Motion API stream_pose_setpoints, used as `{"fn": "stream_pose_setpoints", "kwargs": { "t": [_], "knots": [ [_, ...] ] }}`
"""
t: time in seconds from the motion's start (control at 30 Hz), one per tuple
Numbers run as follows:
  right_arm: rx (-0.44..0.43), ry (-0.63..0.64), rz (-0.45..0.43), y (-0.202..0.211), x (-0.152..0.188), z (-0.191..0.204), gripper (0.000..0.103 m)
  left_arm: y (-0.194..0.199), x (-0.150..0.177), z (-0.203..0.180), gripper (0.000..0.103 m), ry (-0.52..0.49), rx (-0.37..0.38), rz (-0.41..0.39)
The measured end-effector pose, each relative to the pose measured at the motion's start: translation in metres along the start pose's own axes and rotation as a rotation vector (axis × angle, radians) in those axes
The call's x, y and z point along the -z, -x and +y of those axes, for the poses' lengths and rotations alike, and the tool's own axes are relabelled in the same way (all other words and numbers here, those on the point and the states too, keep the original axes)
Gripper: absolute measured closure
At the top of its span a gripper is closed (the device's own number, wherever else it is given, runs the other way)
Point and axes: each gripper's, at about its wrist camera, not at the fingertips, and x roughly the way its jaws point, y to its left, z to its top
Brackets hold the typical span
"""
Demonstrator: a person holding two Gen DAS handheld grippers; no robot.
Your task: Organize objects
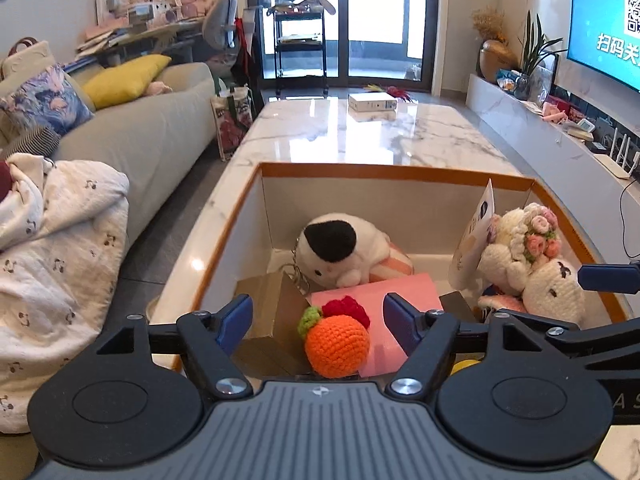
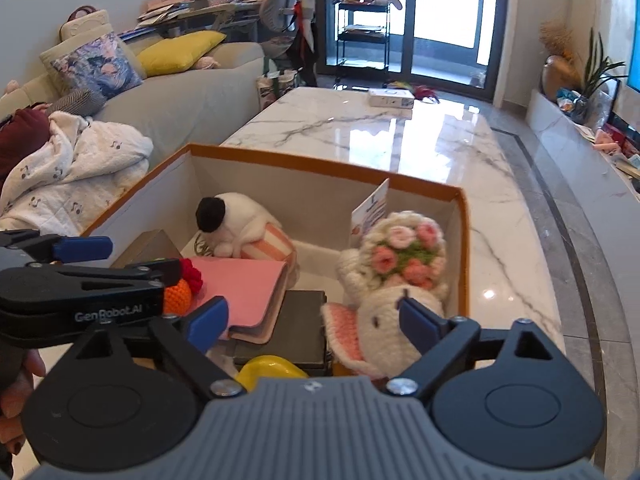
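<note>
I hold both tools above the orange-rimmed box (image 1: 384, 171) that stands on the marble surface (image 1: 360, 136).

1. Left hand-held gripper (image 1: 316, 322): jaws wide, nothing between the pads. The crocheted orange (image 1: 337, 346) lies directly below the gap, resting in the box on the pink notebook (image 1: 404, 292) and beside the brown carton (image 1: 272, 312). I judge it released.
2. Right hand-held gripper (image 2: 314, 318): jaws wide, pads clear. The crocheted bunny (image 2: 384, 320) with its flower bouquet (image 2: 404, 256) lies in the box's right corner, just beyond the right finger; I cannot tell whether that finger grazes the wool.
3. Other contents: the white-and-black plush (image 1: 336, 248) sits at the back on a striped pouch (image 2: 272, 246); a yellow item (image 2: 268, 366) shows at the near edge, mostly hidden.

Procedure for the step in hand, as I judge it: withdraw both tools straight up and back, keeping the jaws apart so no yarn loop snags a pad. I keep the two tools apart, since they sit close together over the box. I check that nothing overhangs the rim before fetching further items; the white carton (image 1: 372, 102) at the far end is a candidate.
</note>
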Motion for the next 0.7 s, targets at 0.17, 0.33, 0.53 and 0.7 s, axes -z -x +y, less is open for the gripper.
{"fn": "stream_pose_setpoints", "kwargs": {
  "t": [0.17, 0.33, 0.53, 0.7],
  "knots": [
    [0.034, -0.009, -0.002, 0.01, 0.003, 0.004, 0.007, 0.009, 0.0, 0.0, 0.018, -0.005, -0.02, 0.009],
    [0.059, -0.026, 0.004, 0.022, 0.009, 0.009, 0.006, 0.027, 0.008, 0.0, 0.018, -0.012, -0.052, -0.016],
    [0.084, -0.015, -0.008, 0.05, 0.016, 0.019, 0.004, 0.059, 0.017, 0.005, 0.013, -0.008, -0.065, -0.041],
    [0.092, -0.023, -0.014, 0.072, 0.032, 0.024, 0.003, 0.081, 0.023, 0.006, 0.007, -0.013, -0.068, -0.045]
  ]
}}
